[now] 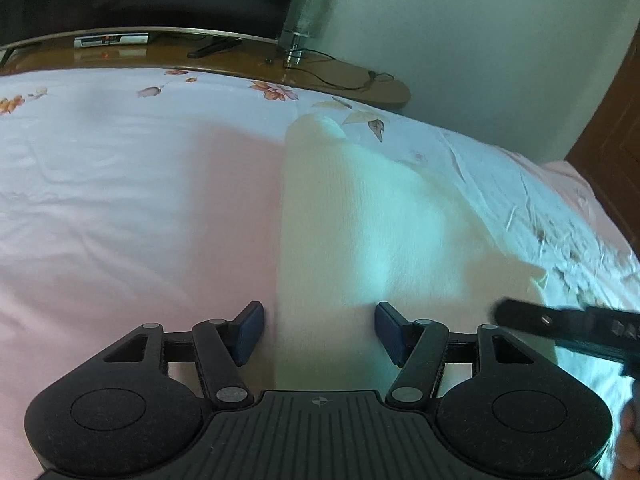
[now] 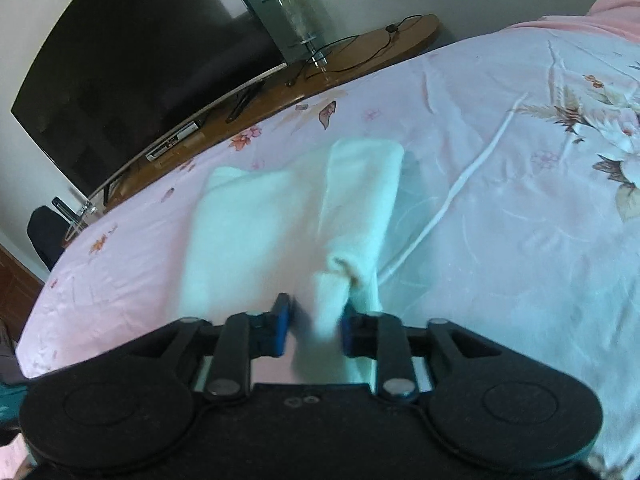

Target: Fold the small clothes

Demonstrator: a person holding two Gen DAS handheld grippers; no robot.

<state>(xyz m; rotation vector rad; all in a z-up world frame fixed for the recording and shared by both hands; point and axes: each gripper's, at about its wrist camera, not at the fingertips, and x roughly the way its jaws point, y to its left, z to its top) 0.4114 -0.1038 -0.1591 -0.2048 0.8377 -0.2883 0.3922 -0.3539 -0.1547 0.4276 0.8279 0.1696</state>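
Note:
A small cream-white knitted garment (image 1: pixel 360 216) lies on the pink floral bedsheet (image 1: pixel 120 184). My left gripper (image 1: pixel 320 332) hovers open over its near edge, with the cloth's left border running between the blue pads and not touching them. In the right wrist view the garment (image 2: pixel 260 224) is partly folded, and a raised fold of it (image 2: pixel 332 300) stands between the jaws of my right gripper (image 2: pixel 315 326). The fold leans on the right pad and a gap shows at the left pad. The right gripper's black body (image 1: pixel 568 332) juts in at the right of the left wrist view.
Past the bed's far edge stands a wooden TV bench (image 2: pixel 360 48) with a large dark TV (image 2: pixel 140 64), a set-top box (image 1: pixel 112 40), a glass lamp (image 1: pixel 308 12) and cables. A white cord (image 2: pixel 460 184) lies on the sheet right of the garment. A brown door (image 1: pixel 616 136) is at far right.

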